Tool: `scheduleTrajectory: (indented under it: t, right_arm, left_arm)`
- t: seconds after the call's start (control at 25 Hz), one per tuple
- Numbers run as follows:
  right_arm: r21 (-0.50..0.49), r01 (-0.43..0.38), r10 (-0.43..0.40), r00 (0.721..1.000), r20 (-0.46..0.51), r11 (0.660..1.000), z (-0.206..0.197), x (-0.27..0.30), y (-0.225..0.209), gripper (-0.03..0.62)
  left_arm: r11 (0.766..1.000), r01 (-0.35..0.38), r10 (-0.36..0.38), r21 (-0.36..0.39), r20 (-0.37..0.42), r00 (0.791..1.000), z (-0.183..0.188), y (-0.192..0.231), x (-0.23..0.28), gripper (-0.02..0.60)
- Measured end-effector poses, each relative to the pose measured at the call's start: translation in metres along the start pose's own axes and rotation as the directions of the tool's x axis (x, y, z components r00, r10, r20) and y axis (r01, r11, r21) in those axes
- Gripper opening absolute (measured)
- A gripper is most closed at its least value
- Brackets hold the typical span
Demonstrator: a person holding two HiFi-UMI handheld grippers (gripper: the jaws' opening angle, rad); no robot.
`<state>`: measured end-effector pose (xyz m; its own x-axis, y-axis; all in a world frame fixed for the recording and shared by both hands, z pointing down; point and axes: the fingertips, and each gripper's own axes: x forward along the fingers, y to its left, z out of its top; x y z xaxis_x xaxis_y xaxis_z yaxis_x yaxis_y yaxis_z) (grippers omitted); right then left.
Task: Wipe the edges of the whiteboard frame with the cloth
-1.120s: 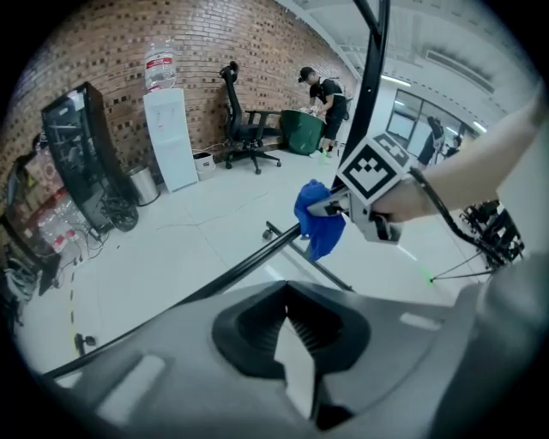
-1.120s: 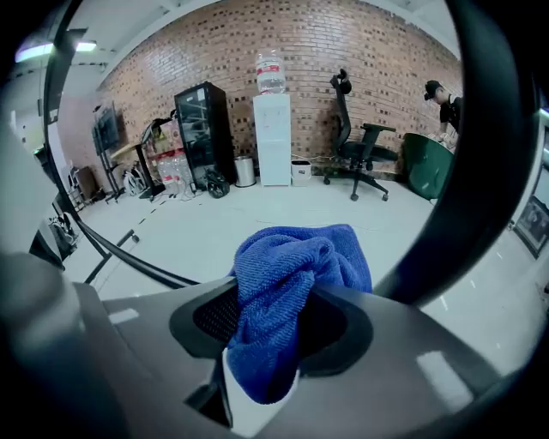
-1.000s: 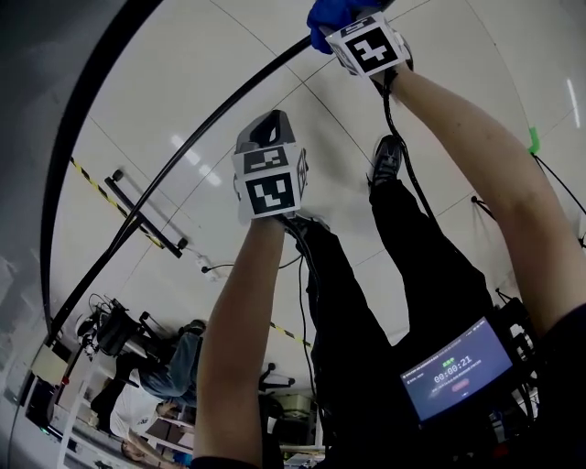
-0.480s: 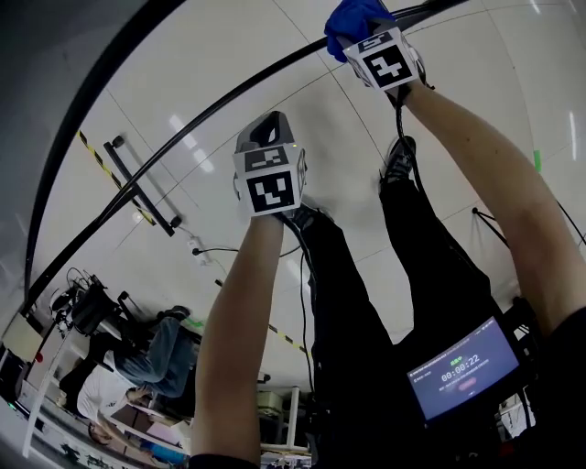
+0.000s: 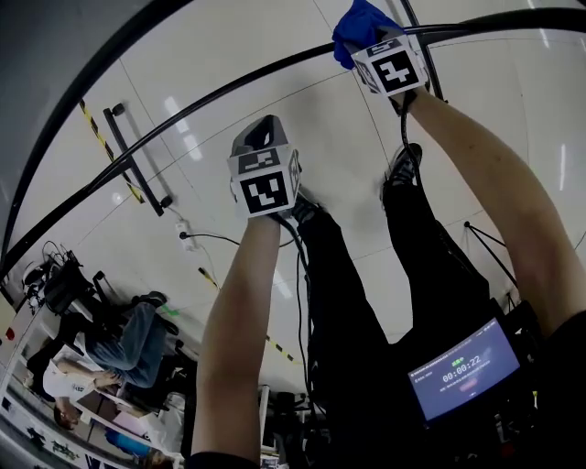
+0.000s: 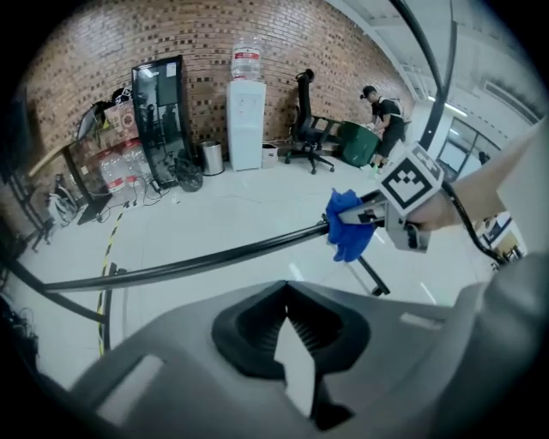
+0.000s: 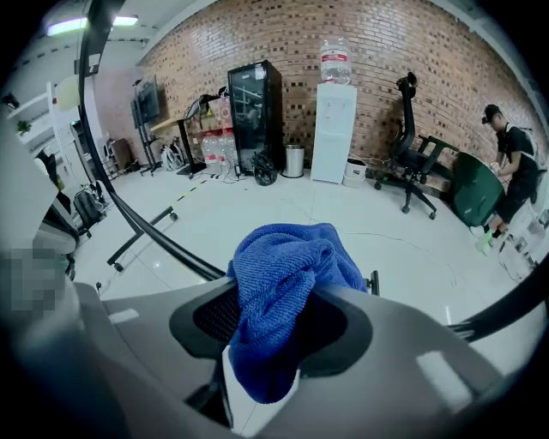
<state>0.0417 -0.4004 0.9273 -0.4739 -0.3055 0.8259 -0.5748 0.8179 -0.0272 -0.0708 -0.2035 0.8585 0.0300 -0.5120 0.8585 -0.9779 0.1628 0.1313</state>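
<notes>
The whiteboard frame's edge shows as a thin black bar (image 5: 275,70) arcing across the head view, and also as the bar (image 6: 214,255) in the left gripper view. My right gripper (image 5: 371,46) is at the top, shut on a bunched blue cloth (image 5: 360,26) that rests against the bar. In the right gripper view the cloth (image 7: 283,283) fills the jaws of the right gripper (image 7: 266,343), with the bar (image 7: 163,236) just beyond. My left gripper (image 5: 259,136) hangs lower and to the left, away from the bar, shut and empty (image 6: 287,330). It looks toward the cloth (image 6: 347,227).
A black stand foot (image 5: 137,160) and cables lie on the white floor below. People sit at desks at lower left (image 5: 119,339). A water dispenser (image 7: 334,129), a black cabinet (image 7: 255,111), an office chair (image 7: 412,171) and a person (image 7: 510,163) stand by the brick wall.
The right gripper with the cloth has slid rightward along the black bar. The left gripper has travelled with it, and the floor below has shifted in view.
</notes>
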Motion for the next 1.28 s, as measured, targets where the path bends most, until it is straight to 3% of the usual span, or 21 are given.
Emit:
scheduleTrajectory:
  t: [0.36, 1.28]
  right_arm:
    - [-0.036, -0.027, 0.027, 1.000, -0.008, 0.999, 0.017, 0.009, 0.047, 0.183]
    - [-0.138, -0.115, 0.106, 0.992, -0.066, 0.984, 0.063, 0.044, 0.185, 0.181]
  left_arm:
    - [0.996, -0.029, 0.030, -0.086, 0.017, 0.999, -0.025, 0.037, -0.020, 0.005]
    - [0.977, -0.102, 0.108, -0.189, 0.018, 0.994, -0.091, 0.159, -0.073, 0.005]
